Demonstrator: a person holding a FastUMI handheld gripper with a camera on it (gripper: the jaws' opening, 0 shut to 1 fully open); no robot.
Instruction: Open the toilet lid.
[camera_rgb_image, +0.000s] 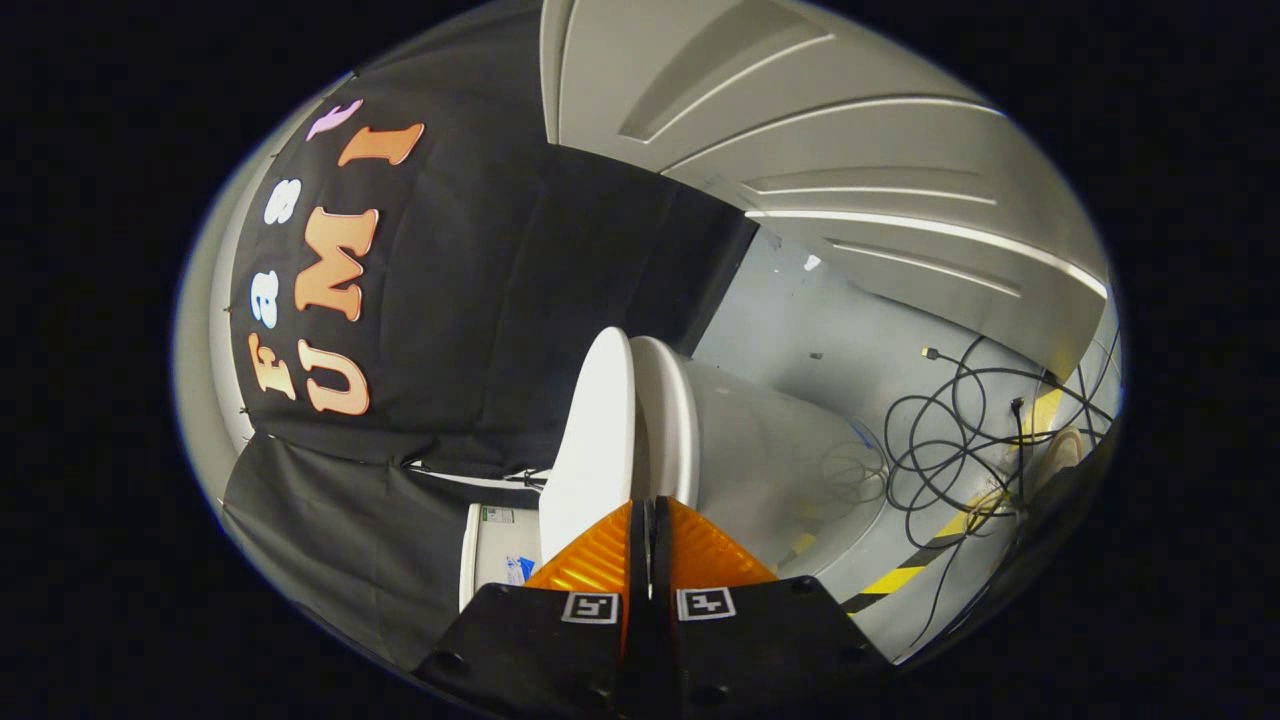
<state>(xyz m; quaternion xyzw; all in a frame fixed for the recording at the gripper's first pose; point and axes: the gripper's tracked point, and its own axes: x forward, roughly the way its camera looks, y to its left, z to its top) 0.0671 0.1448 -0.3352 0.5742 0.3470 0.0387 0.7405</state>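
Note:
The white toilet lid (595, 430) stands slightly lifted off the white seat (668, 420), with a narrow dark slit between them. The grey-white bowl (770, 450) lies beyond the seat. My gripper (646, 512) is shut, its two fingers pressed close together with only a thin line between them. The fingertips (600, 545) sit right at the near rim, where the slit between lid and seat meets them. Nothing shows between the fingers. The lid's near edge is hidden behind them.
The toilet tank (495, 560) with a small label sits beside the lid, against the black cloth wall (480, 270). A tangle of black cables (960, 430) and yellow-black floor tape (900, 575) lie on the grey floor past the bowl. A white panelled door (800, 130) stands beyond.

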